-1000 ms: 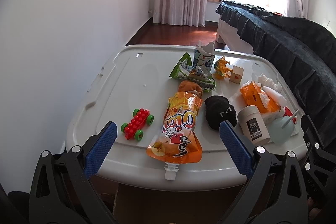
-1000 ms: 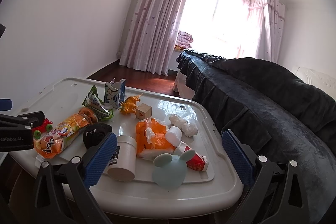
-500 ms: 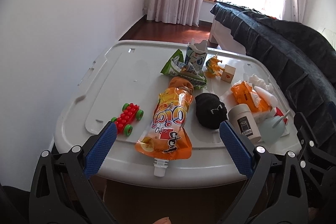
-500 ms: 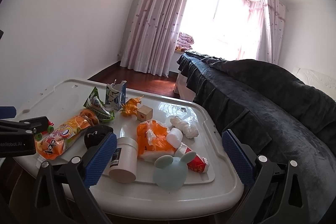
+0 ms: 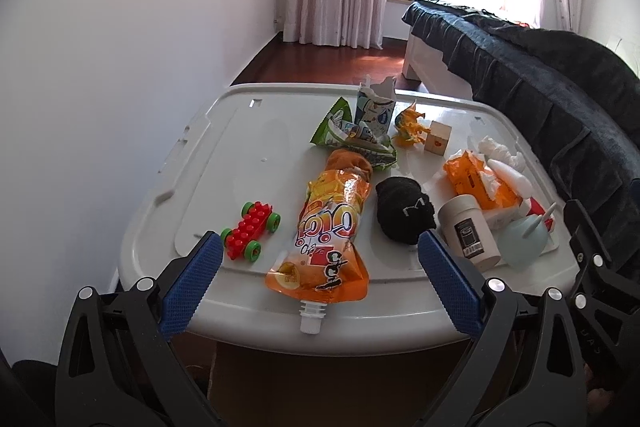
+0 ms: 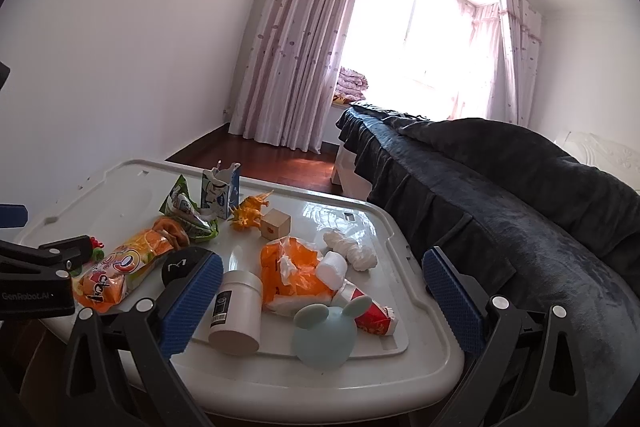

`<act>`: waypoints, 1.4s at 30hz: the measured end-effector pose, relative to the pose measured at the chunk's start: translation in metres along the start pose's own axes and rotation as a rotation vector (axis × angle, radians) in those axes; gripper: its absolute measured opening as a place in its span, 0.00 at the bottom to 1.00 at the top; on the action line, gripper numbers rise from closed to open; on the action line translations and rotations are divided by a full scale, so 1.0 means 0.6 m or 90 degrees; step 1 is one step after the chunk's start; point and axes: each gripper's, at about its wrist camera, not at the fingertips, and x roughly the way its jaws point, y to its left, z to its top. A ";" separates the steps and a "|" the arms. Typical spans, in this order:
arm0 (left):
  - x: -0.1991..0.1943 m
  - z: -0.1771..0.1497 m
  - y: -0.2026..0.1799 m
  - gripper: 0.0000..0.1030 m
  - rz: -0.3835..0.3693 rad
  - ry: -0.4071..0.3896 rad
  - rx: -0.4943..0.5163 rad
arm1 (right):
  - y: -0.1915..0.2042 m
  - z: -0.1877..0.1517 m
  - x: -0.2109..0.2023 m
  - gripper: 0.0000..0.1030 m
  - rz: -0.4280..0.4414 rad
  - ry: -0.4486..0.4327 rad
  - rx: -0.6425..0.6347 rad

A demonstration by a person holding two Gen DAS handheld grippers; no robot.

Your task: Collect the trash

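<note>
Both tools are held wide apart and empty at the near edge of the white worktop (image 5: pixel 152 211): the left hand-held gripper (image 5: pixel 320 279) is poised just short of the spout of a big orange drink pouch (image 5: pixel 326 239), and the right hand-held gripper (image 6: pixel 322 299) is spread before a pale blue mouse-eared ball (image 6: pixel 325 338). Just beside the pouch, on its left, a red toy car with green wheels (image 5: pixel 251 230) is seen; on its right, a black sock-like bundle (image 5: pixel 404 213) is lying. A white cylindrical jar (image 6: pixel 236 311) is found on its side next to the ball, and a red-and-white wrapper (image 6: pixel 374 315) is tucked close behind that ball. Further in, a torn orange tissue pack (image 6: pixel 294 273) is spread out, with crumpled white tissue (image 6: pixel 352 247) just beyond it. Toward the far side, a green snack wrapper (image 5: pixel 352 143), an opened milk carton (image 5: pixel 374 109) standing upright, an orange toy dinosaur (image 5: pixel 408 127) and a small wooden cube (image 5: pixel 437 139) are grouped together. Past the worktop, a bed under a dark blanket (image 6: pixel 500 179) and pink curtains (image 6: pixel 304 39) are visible.
</note>
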 end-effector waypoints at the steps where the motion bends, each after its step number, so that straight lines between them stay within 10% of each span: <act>1: -0.003 0.001 0.001 0.93 -0.003 -0.006 -0.010 | 0.000 0.000 0.000 0.96 0.000 0.000 0.000; 42: 0.028 -0.027 -0.001 0.93 0.006 0.014 0.035 | -0.014 0.000 -0.009 0.96 -0.013 -0.014 0.001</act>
